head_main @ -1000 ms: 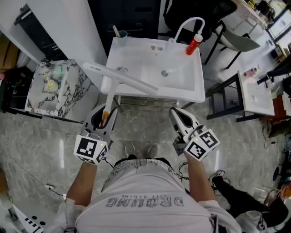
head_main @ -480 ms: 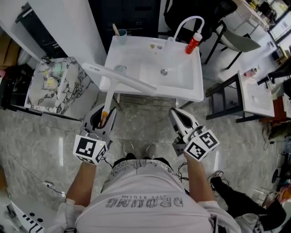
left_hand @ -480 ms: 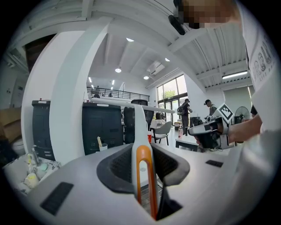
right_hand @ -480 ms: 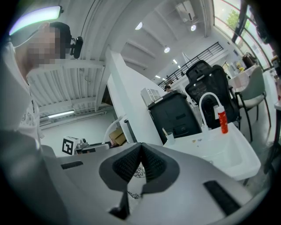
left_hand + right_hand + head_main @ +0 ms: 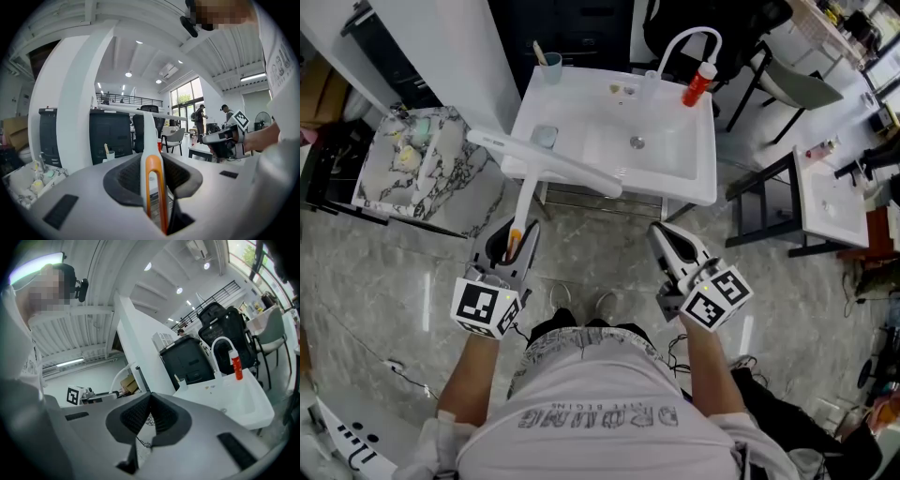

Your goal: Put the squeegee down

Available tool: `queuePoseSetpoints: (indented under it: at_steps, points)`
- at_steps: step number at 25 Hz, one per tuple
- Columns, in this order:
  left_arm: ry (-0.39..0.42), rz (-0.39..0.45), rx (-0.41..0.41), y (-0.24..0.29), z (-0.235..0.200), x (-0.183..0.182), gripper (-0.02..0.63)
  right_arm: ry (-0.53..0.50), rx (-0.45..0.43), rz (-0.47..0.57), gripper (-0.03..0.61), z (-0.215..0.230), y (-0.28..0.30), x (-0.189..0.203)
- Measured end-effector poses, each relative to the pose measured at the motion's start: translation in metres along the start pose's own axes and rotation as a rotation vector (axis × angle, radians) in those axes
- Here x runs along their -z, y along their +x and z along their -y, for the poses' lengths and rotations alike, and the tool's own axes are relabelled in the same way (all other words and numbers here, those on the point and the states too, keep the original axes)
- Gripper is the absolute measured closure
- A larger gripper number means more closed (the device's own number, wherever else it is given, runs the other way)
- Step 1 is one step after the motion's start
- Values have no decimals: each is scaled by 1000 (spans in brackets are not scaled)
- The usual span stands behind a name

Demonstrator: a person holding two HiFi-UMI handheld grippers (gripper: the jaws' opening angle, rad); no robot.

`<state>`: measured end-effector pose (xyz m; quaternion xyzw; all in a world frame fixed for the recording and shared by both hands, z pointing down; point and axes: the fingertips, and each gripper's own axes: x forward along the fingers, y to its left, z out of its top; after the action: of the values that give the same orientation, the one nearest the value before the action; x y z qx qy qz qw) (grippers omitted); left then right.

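Sink [image 5: 705, 150]: white basin on a stand, straight ahead of both grippers. Marble-topped stand [image 5: 459, 187]: ahead and to the left of the left gripper [image 5: 517, 236].

Squeegee [image 5: 567, 167]: white handle with an orange loop, clamped between the left gripper's jaws. The shaft runs straight out ahead of them. The long blade sits crosswise at the far end, over the sink's near left corner.

Right gripper [image 5: 667, 242]: jaws pinched together on nothing, off to the right of the left gripper, nose toward the sink's front edge.

Small items: clear cup [image 5: 544, 137] just beyond the blade; red bottle [image 5: 698, 86] by the tap, well ahead of the right gripper.

Progress, as I judge it: not put down yet. The handle is firmly gripped and no surface plainly carries the tool. Left to do: choose a resting place, lower it, let the jaws go.

Hard to read:
- From the head view I cannot tell whether the blade touches the sink rim or hangs just above it.
- The left gripper view shows the blade only as a thin white bar.
- The items on the marble top are too small to name.
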<state>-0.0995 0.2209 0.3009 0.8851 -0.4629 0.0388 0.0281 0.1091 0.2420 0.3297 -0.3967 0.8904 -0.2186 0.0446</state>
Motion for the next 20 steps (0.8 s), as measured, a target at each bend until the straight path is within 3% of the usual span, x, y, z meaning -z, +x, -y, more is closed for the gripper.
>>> queuePoseSetpoints:
  at_steps: [9, 20]
  points:
    - [-1, 1, -13, -6, 31, 1, 493, 4, -20, 5, 571, 7, -24, 3]
    - [21, 17, -20, -2, 39, -9, 494, -3, -31, 23, 571, 11, -32, -4]
